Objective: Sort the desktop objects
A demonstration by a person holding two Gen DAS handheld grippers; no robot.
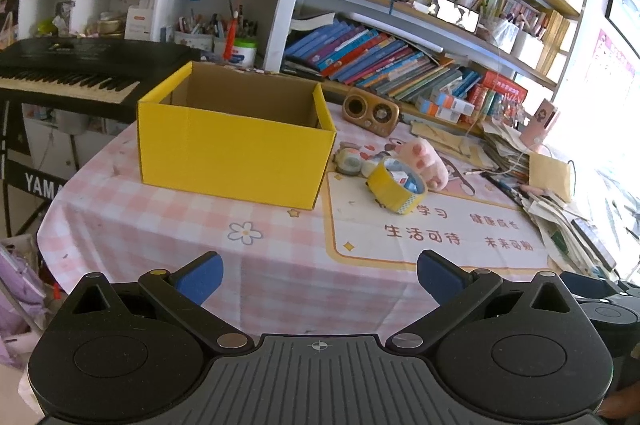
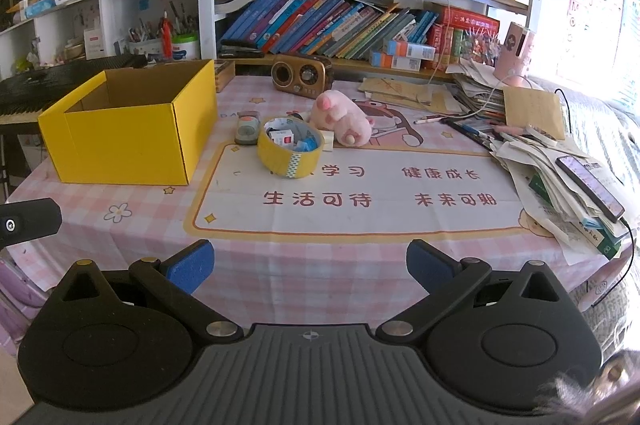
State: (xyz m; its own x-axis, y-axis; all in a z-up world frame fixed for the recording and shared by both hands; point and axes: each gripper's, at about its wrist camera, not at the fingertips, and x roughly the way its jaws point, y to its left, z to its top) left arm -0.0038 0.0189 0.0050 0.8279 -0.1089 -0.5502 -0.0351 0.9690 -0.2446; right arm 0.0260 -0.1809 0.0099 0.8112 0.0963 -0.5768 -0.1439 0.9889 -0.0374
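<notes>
An open yellow cardboard box (image 1: 236,149) (image 2: 128,129) stands on the pink checked tablecloth, its inside bare as far as I see. Right of it lies a wide yellow tape roll (image 1: 397,190) (image 2: 290,149) with small items inside its ring. Behind the roll are a pink plush paw (image 1: 426,161) (image 2: 340,119) and a small grey tape dispenser (image 1: 348,159) (image 2: 248,127). My left gripper (image 1: 318,279) hangs open over the table's near edge, nothing between its blue pads. My right gripper (image 2: 310,267) is likewise open and holds nothing, well short of the roll.
A brown retro radio (image 1: 371,111) (image 2: 303,73) sits at the back by the bookshelf. Stacked papers with a phone (image 2: 590,185) crowd the right side. A black keyboard (image 1: 76,73) stands left of the table. The left gripper's body (image 2: 28,221) shows at the right view's left edge.
</notes>
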